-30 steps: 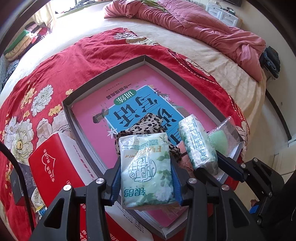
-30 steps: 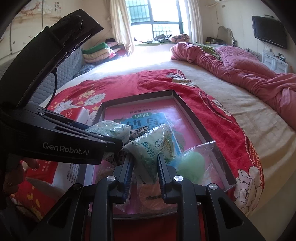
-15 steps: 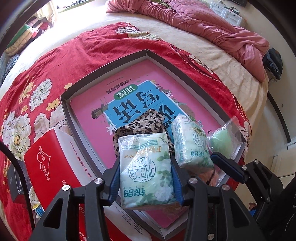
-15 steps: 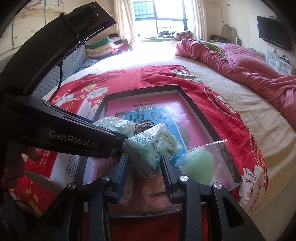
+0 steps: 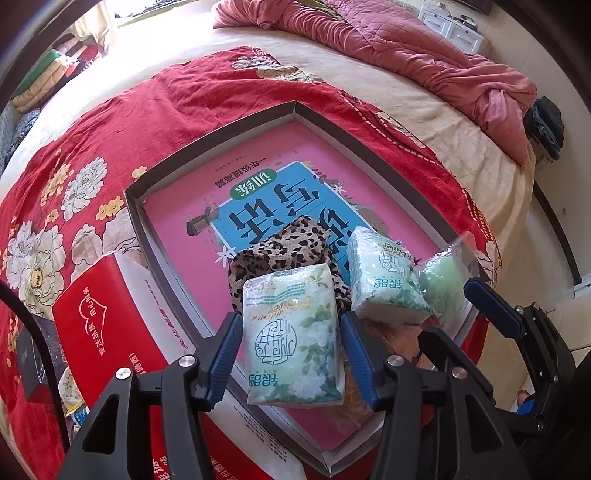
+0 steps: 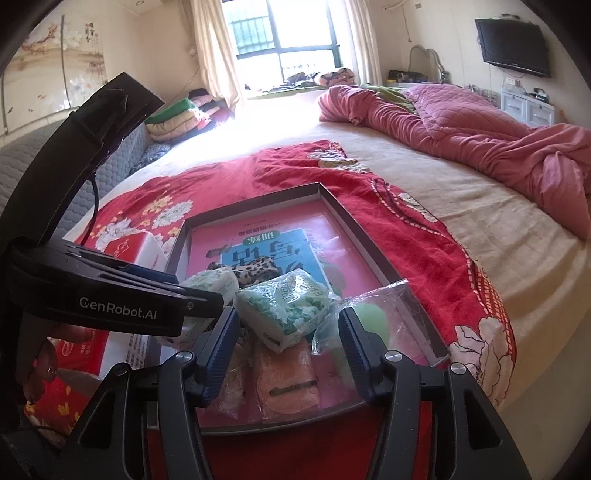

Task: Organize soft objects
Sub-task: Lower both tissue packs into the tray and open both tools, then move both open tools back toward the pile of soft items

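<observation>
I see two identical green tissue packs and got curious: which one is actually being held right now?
The tissue pack squeezed between the left gripper fingers. The other pack lies loose in the tray; the right gripper gapes around it.

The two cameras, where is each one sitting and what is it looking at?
Left wrist: rides the left gripper, looking down into the box; its fingers clamp a tissue pack.
Right wrist: rides the right gripper, looking across the bed to the window; its fingers stand open, the left gripper alongside.
Shared: box, both packs, leopard cloth.
</observation>
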A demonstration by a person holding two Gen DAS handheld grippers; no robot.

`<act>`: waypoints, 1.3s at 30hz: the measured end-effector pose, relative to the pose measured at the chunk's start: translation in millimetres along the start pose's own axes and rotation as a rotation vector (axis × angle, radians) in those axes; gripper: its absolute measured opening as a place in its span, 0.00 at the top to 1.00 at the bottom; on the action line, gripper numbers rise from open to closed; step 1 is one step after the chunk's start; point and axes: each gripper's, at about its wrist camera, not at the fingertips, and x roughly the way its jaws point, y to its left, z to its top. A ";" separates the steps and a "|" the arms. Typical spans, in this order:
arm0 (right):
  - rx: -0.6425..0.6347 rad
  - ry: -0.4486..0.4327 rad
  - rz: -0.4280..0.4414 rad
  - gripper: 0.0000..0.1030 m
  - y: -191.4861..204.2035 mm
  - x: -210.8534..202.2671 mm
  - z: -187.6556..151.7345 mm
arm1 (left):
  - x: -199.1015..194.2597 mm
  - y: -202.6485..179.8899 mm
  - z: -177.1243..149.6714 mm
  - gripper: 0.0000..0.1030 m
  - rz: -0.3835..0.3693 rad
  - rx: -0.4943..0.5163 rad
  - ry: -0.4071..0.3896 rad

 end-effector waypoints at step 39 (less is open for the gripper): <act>0.072 -0.082 -0.097 0.28 5.8 -34.0 7.0 | -93.2 18.3 -58.5 0.23 0.028 -0.046 -0.218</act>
